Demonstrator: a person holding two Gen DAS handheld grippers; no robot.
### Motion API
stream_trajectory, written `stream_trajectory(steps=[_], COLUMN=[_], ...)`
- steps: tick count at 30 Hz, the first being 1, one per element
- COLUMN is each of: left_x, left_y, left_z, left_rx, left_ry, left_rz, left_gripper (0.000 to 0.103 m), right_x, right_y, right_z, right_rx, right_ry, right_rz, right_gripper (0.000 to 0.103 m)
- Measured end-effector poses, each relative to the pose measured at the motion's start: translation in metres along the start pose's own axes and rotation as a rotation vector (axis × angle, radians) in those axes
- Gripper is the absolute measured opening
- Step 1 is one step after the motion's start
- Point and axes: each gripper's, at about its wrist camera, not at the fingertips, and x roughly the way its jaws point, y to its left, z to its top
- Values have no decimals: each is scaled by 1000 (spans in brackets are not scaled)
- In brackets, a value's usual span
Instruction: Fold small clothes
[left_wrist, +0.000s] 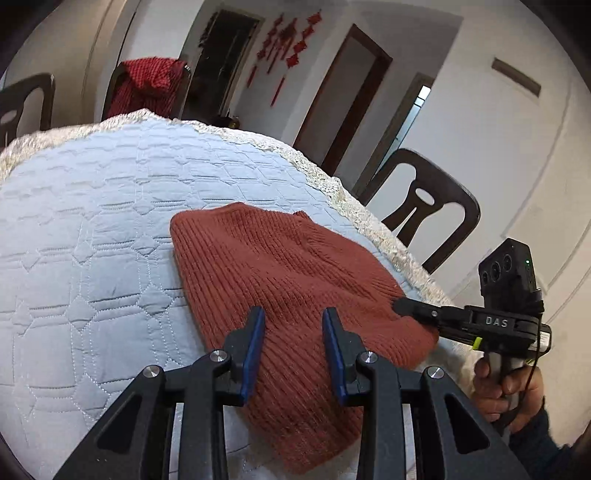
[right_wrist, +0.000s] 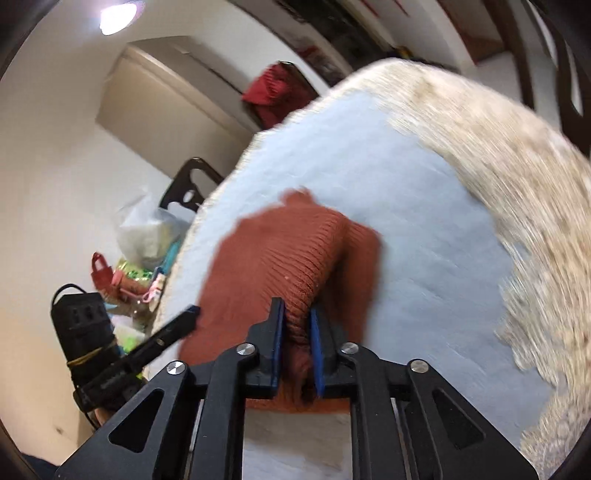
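Observation:
A rust-red ribbed knit garment (left_wrist: 280, 273) lies on the pale blue quilted table cover (left_wrist: 92, 221). My left gripper (left_wrist: 293, 317) is open, its jaws apart just above the garment's near part, holding nothing. My right gripper (right_wrist: 297, 314) is shut on a bunched fold of the same garment (right_wrist: 280, 251) and lifts that edge. In the left wrist view the right gripper (left_wrist: 400, 306) shows at the garment's right edge, held by a hand. The left gripper's fingertip (right_wrist: 188, 314) shows at the left in the right wrist view.
The cover has a cream fringe (left_wrist: 369, 218) along the table edge. Dark wooden chairs (left_wrist: 424, 206) stand around the table; one carries a red cloth (left_wrist: 151, 85). Bags and clutter (right_wrist: 144, 266) sit beside the table on the left in the right wrist view.

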Motion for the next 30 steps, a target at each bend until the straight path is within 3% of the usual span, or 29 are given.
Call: stream_trajectory(steps=[10, 13, 17, 21, 24, 27, 30], left_x=[-4, -6, -19, -22, -9, -4, 0], left_y=[-4, -13, -20, -24, -28, -35, -40], left_z=[-2, -5, -5, -7, -17, -25, -23], left_rx=[22, 60, 89, 111, 123, 142, 148], left_ry=[-2, -5, -21, -11, 21, 9, 15], left_rz=[27, 42, 39, 24, 47, 76, 84], left_gripper=[34, 39, 40, 40, 40, 40, 44], right_x=[-2, -8, -19, -37, -25, -4, -10], right_y=[9, 15, 9, 40, 56, 51, 42], right_z=[-1, -3, -2, -5, -14, -29, -29], right_rx=[-33, -61, -62, -195, -279, -354, -340], right_ry=[-10, -21, -46, -85, -21, 52, 32], right_rz=[3, -5, -66, -55, -47, -139, -139], right_gripper=[11, 11, 11, 11, 11, 7, 4])
